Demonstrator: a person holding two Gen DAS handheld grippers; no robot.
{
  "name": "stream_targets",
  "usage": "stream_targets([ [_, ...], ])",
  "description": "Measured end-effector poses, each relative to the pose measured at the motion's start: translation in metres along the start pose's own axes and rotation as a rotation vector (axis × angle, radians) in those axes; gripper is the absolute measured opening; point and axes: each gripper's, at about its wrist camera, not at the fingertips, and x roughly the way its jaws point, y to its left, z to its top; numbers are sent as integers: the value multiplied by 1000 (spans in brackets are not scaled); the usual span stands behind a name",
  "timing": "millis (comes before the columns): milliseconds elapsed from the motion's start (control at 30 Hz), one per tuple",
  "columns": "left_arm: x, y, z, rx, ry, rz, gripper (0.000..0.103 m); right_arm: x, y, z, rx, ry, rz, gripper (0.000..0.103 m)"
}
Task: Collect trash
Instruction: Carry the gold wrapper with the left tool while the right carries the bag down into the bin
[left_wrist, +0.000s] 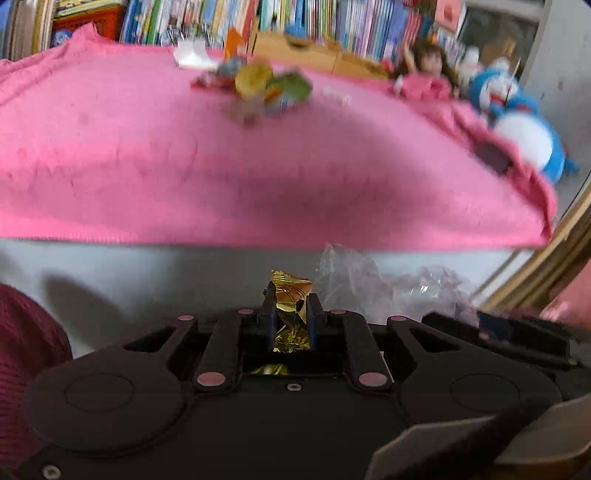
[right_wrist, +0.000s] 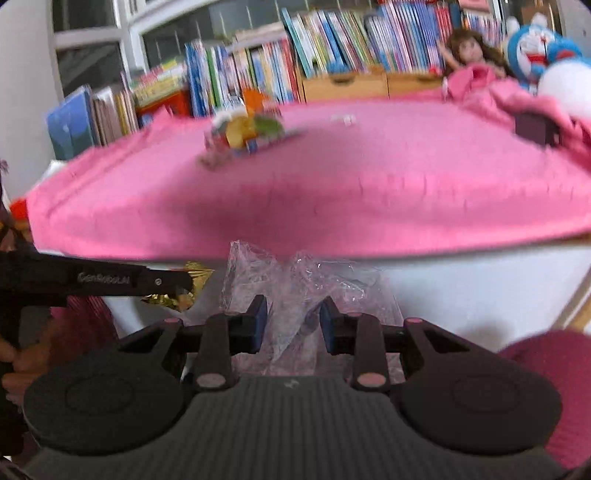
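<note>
My left gripper is shut on a crumpled gold foil wrapper, which sticks out above the fingertips. In the right wrist view that gripper comes in from the left with the gold wrapper at its tip. My right gripper is shut on a clear plastic bag, whose bunched film rises between the blue pads. The bag hangs just right of the wrapper, below the table's front edge. A pile of colourful wrappers lies far back on the pink cloth.
A pink cloth covers the table. A doll and a blue plush toy sit at the back right, with wooden boxes and bookshelves behind. A small white scrap lies near the pile. Red sleeves frame both views.
</note>
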Motion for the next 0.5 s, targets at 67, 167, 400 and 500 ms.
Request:
stream_targets([
  [67, 13, -2, -8, 35, 44, 34, 15, 12, -5, -5, 23, 36, -2, 35],
  [167, 32, 1, -18, 39, 107, 76, 15, 30, -9, -14, 51, 81, -7, 35],
  [400, 62, 15, -36, -15, 221, 118, 15, 56, -6, -27, 55, 152, -8, 35],
  [500, 68, 18, -39, -13, 234, 131, 15, 63, -5, -31, 42, 172, -12, 35],
])
